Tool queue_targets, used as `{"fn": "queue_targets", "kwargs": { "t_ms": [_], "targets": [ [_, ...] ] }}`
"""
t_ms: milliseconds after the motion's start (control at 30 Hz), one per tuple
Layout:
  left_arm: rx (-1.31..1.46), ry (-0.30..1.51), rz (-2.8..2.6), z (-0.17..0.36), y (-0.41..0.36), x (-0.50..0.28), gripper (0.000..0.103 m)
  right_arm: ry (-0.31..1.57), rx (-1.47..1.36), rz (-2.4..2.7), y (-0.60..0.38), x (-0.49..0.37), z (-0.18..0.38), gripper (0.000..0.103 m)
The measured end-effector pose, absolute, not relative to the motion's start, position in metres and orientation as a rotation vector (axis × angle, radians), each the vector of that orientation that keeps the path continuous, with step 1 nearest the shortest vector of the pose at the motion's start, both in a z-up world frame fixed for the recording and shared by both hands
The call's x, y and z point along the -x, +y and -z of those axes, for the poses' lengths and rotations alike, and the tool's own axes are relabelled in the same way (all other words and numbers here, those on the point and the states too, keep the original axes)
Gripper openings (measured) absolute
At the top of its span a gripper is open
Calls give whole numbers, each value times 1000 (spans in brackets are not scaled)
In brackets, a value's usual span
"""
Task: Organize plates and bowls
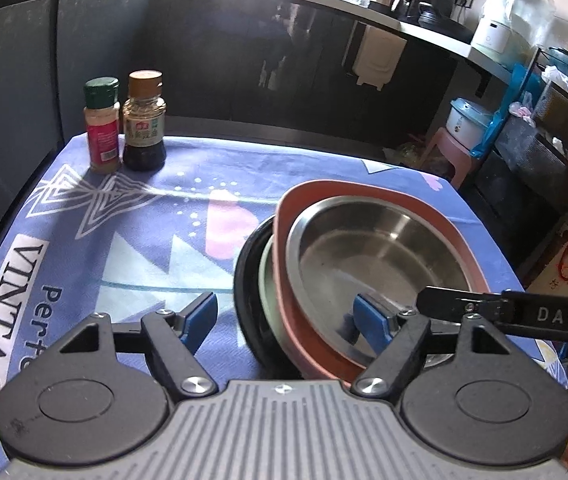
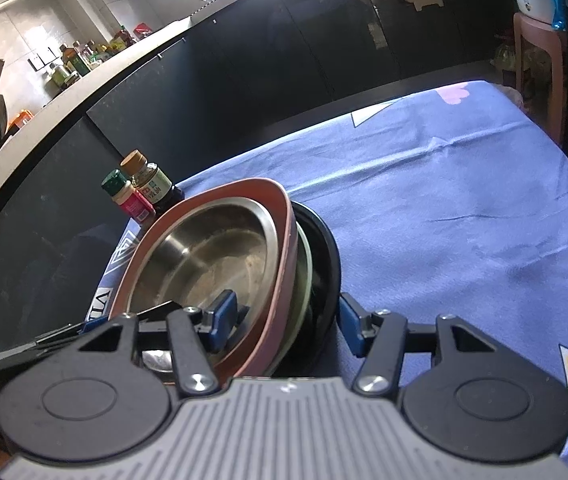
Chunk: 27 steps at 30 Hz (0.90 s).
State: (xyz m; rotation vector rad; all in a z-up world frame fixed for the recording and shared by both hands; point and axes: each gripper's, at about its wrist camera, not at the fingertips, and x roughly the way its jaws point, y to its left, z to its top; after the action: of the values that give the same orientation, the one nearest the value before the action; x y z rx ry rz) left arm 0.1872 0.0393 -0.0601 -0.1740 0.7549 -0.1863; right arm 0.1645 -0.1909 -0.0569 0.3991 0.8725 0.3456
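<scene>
A stack of dishes sits on the blue tablecloth point(image 2: 463, 184): a black plate point(image 1: 246, 304) at the bottom, then a pale green plate point(image 1: 266, 280), a pink plate point(image 1: 284, 216) and a steel bowl point(image 1: 379, 248) on top. My left gripper point(image 1: 285, 320) straddles the stack's near left rim. One pad sits inside the bowl; the other stands clear of the black plate, so it is open. My right gripper point(image 2: 285, 318) spans the stack's right rim, one pad in the steel bowl point(image 2: 204, 252), the other against the black plate point(image 2: 327, 264).
Two spice bottles, a green-capped one point(image 1: 102, 124) and a brown-capped one point(image 1: 144, 120), stand at the cloth's far left corner. Dark cabinets point(image 1: 244, 60) run behind the table. A pink stool point(image 1: 447, 148) with a pot stands off the far right corner.
</scene>
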Motion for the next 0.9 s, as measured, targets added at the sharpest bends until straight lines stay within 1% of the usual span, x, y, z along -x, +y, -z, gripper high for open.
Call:
{"fn": "queue_targets", "kwargs": {
  "t_ms": [133,200,300,333,367,433,467,500,567,600,633,667,700,900],
  "targets": [
    [183,739,173,56,44,-180,73,846,-394,-329,-192,-157,49,53],
    [178,728,160,51,44,-174,77,812,-390,-329,-193,-149,41,53],
    [181,698,151,39,44,-160,79,750,-370,-332,-193,-133,26,56],
    [180,687,154,36,43,-155,81,726,-357,-330,-193,-126,20,58],
    [179,677,154,32,43,-150,85,708,-346,-330,-193,-121,15,61],
    [172,654,147,24,40,-138,85,675,-329,-336,-192,-109,6,63],
    [167,642,145,20,39,-132,86,663,-324,-342,-192,-104,2,66],
    [163,633,143,16,38,-127,88,652,-319,-346,-191,-99,-1,68],
    [166,617,136,9,37,-114,91,627,-303,-344,-190,-87,-9,79],
    [167,609,134,6,37,-109,93,612,-295,-339,-191,-80,-12,82],
    [166,598,130,3,37,-102,94,596,-286,-329,-191,-74,-16,88],
    [162,585,123,0,37,-96,98,581,-279,-315,-192,-68,-19,96],
    [156,570,113,-3,37,-89,103,564,-274,-304,-193,-62,-23,99],
    [139,512,73,-18,38,-50,103,534,-248,-290,-195,-32,-34,100]
  ]
}}
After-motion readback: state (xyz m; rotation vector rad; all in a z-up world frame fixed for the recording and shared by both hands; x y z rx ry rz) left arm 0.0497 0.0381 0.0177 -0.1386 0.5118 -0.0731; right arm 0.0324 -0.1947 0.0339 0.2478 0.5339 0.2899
